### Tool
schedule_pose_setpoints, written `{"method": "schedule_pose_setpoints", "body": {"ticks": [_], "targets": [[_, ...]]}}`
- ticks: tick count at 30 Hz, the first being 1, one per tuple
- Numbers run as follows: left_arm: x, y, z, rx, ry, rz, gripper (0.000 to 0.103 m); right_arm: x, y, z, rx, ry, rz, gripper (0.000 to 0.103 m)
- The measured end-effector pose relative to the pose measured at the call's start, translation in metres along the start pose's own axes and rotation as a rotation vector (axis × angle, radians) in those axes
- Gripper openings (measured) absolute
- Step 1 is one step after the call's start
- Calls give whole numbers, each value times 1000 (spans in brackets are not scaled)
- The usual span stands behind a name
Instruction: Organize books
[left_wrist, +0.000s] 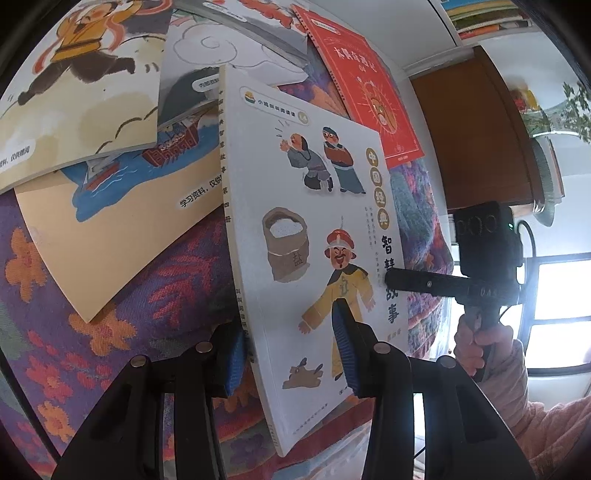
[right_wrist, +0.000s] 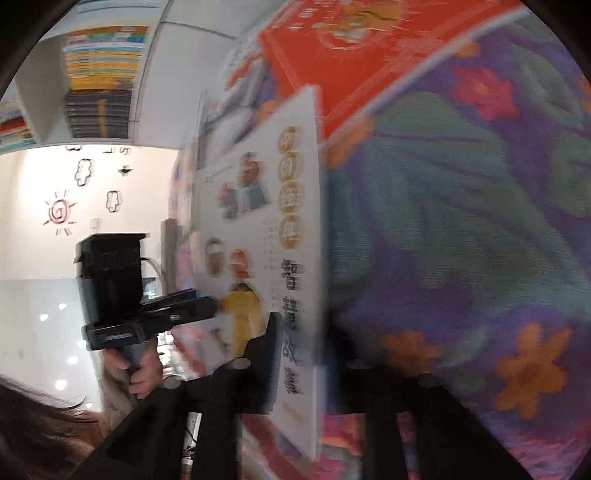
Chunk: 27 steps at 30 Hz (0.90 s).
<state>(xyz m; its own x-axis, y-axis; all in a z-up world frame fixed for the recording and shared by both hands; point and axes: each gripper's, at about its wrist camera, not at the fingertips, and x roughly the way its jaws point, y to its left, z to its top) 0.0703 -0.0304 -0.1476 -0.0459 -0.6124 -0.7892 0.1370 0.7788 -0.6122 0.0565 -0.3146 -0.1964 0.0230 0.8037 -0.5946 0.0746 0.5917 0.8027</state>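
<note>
left wrist: white book (left_wrist: 314, 229) clamped between left tongs (left_wrist: 291, 354).

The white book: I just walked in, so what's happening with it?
A person is sorting picture books on a flowered cloth. The left gripper holds the white book raised by its bottom edge, while the right gripper is clamped on its long side edge. Other books, including a red book, lie behind.

Blurred frame: right gripper (right_wrist: 295, 354) clamped on the near edge of a white picture book (right_wrist: 266, 229), held up on edge. Left gripper (right_wrist: 207, 306), in a hand (right_wrist: 144, 373), touches the book's cover from the left. Behind: red book (right_wrist: 354, 55) on a floral purple cloth (right_wrist: 461, 221); shelf of books (right_wrist: 103, 81) upper left.
</note>
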Motion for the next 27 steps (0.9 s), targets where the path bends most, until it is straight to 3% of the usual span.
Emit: {"method": "schedule_pose_setpoints", "body": {"ticks": [4,7,10,18,22,27], "targets": [[0,-2,-1,1,-7,12,37,-1,1,-3,-1,-12,-8,12],[1,-4,-1,11,-5,52,29,0,0,-3,-8,-10,-3,12],[0,0,-1,3,-4,39,29,1,-4,-2,0,-7,22,12],[-1,5,-1,-11,-13,39,26,4,21,1,-96,-12,-81,16],[-1,-8,-5,40,-30,113,26,7,42,-3,-175,-18,-175,17],[-5,-22,-15,126,-53,196,24,4,56,-11,-209,-39,-176,17]]}}
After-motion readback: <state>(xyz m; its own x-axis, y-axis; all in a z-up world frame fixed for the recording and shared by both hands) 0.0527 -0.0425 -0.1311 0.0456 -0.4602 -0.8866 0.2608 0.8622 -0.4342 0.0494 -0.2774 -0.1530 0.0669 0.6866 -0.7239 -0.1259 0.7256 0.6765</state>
